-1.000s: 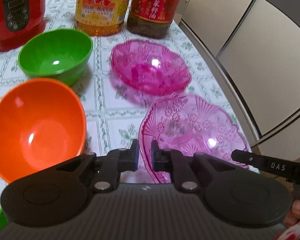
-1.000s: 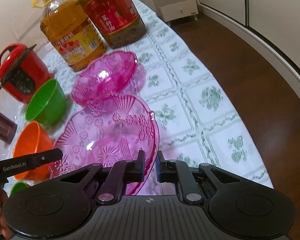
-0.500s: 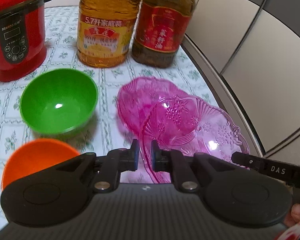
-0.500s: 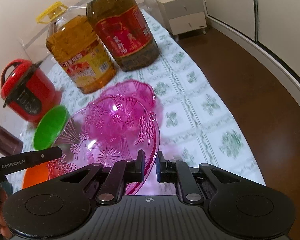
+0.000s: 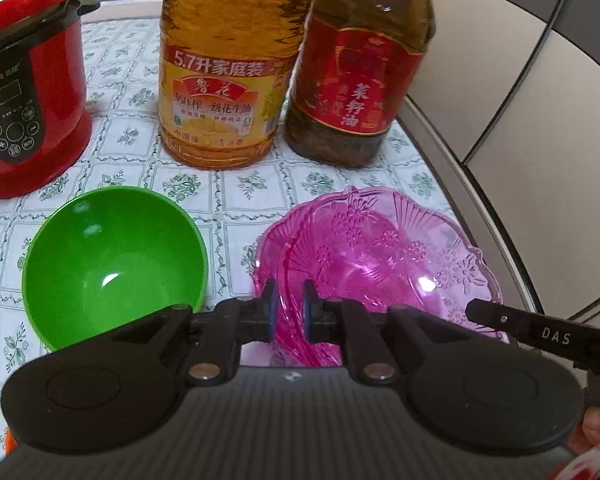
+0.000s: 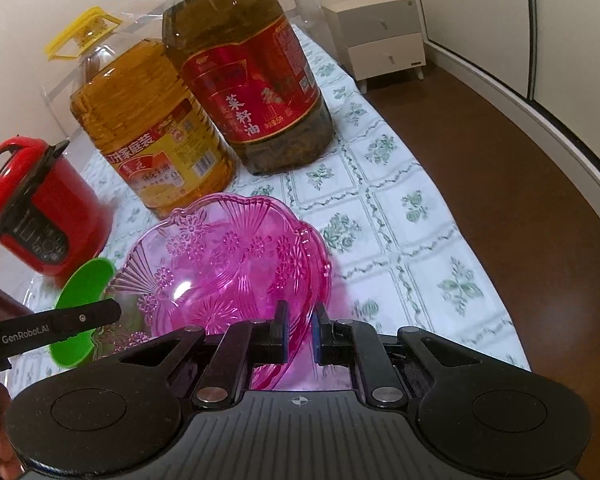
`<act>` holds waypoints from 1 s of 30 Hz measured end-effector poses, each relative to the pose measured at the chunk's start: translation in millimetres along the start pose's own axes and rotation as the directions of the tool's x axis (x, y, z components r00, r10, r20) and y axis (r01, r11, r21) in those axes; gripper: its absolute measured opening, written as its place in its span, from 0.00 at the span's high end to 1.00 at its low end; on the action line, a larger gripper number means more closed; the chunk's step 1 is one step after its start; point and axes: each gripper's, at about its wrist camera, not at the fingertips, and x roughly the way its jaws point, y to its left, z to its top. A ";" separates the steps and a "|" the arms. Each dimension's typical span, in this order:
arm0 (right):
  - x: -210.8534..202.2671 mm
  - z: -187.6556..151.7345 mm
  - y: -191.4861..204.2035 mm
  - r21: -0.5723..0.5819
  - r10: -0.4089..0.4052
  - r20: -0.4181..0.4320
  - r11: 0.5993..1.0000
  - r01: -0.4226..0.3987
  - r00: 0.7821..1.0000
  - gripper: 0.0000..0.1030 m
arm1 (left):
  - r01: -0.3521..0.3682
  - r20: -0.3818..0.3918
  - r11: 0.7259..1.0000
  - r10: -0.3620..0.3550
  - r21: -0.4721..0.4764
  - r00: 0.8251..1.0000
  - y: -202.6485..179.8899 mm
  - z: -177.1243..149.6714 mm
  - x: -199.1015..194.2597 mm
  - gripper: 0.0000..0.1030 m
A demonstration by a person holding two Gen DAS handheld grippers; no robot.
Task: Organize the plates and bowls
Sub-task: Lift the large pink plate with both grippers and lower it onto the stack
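Observation:
Both grippers hold one clear pink patterned plate (image 5: 380, 264) (image 6: 220, 268) by opposite rims. My left gripper (image 5: 288, 312) is shut on its near-left rim, and my right gripper (image 6: 300, 332) is shut on its near-right rim. The plate hangs directly over a second pink plate (image 5: 266, 256), whose rim peeks out at the left. A green bowl (image 5: 112, 264) (image 6: 86, 292) stands on the table to the left. A sliver of an orange bowl (image 5: 10, 440) shows at the bottom left corner.
A red electric cooker (image 5: 28, 96) stands at the far left. Behind the plates stand a yellow oil bottle (image 5: 228, 72) and a darker, red-labelled oil bottle (image 5: 360, 72). The table's right edge (image 6: 480, 248) drops to a brown floor. A white cabinet (image 6: 380, 36) stands beyond.
Both grippers carried the held pink plate away from me towards the oil bottles, until it came over the second pink plate. The orange bowl slid almost out of the left wrist view.

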 end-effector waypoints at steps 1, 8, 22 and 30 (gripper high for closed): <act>3.5 1.6 0.5 -0.007 -0.003 0.001 1.000 0.003 1.000 0.89 | -0.004 -0.003 1.000 0.004 -0.002 1.000 0.6 0.8 3.7 0.90; 25.6 7.8 -0.7 -0.032 -0.014 -0.010 0.999 0.014 1.000 0.89 | -0.032 -0.017 0.999 0.032 0.001 0.999 2.8 2.1 24.1 0.90; 48.4 9.3 0.1 -0.093 -0.051 -0.011 0.994 0.049 0.999 0.89 | -0.067 -0.041 0.997 0.068 0.026 0.997 1.2 -2.8 44.0 0.90; 57.0 10.6 -0.4 -0.109 -0.058 -0.014 0.992 0.056 0.998 0.89 | -0.074 -0.050 0.997 0.076 0.028 0.996 2.8 -3.9 50.3 0.90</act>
